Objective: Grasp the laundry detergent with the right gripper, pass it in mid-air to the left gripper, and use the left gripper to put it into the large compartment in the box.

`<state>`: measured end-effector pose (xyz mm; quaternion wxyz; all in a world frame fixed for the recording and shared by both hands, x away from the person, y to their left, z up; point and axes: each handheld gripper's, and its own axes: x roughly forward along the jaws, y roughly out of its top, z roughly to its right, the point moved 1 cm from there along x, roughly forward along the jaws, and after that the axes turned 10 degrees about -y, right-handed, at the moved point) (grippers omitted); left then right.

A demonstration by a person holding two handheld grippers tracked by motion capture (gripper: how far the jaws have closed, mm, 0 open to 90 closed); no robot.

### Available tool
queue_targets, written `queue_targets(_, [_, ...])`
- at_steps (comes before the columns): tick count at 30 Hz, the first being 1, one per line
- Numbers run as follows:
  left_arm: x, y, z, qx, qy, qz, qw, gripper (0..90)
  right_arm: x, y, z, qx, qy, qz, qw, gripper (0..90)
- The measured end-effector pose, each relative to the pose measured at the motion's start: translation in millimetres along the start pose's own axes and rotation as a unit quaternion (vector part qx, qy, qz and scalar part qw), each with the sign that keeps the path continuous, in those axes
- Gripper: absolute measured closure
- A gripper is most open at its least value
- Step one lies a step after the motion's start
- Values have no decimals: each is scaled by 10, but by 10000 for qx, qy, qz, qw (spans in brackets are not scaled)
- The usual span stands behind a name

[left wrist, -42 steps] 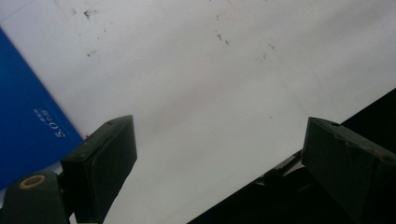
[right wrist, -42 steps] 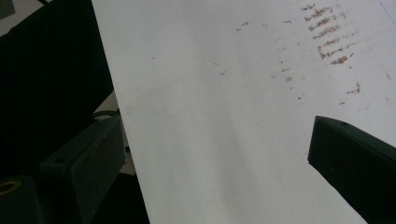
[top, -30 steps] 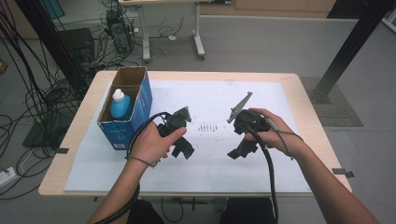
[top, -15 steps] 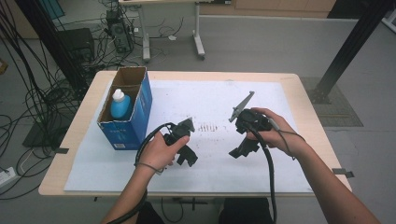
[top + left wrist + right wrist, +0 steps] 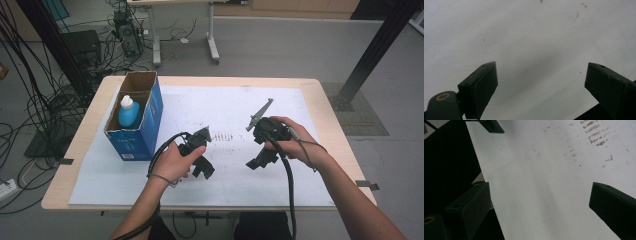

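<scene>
Risk sits mostly with the open blue box [image 5: 135,122] at the table's left edge, where the bottle [image 5: 128,111] stands upright: a sideways sweep of the left gripper [image 5: 204,169] could knock it. Both hands hover low over the white sheet [image 5: 150,175], well apart, jaws spread wide and empty; the right gripper [image 5: 260,161] tilts down toward the person
</scene>
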<state>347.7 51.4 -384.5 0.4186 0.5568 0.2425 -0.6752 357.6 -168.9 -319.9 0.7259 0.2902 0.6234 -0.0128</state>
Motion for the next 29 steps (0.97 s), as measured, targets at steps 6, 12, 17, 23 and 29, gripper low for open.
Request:
queue_targets(6, [9,9,1,10,29,-4,10000,117,8,-5,3,2,7,-10,10000,40])
queue_targets(12, [-4,13,14,-8,55,-19,10000,117,3,-15,-10,28,14,-39,10000,41])
queue_targets(17, [-18,12,34,26,37,-12,10000,117,1,-10,-17,4,5,-34,10000,40])
queue_targets(23, [-45,13,45,28,22,38,10000,116,-11,-3,-27,-7,-12,-51,10000,40])
queue_targets(29, [-41,5,54,33,-2,60,10000,117,-4,-9,-46,5,-13,-73,10000,42])
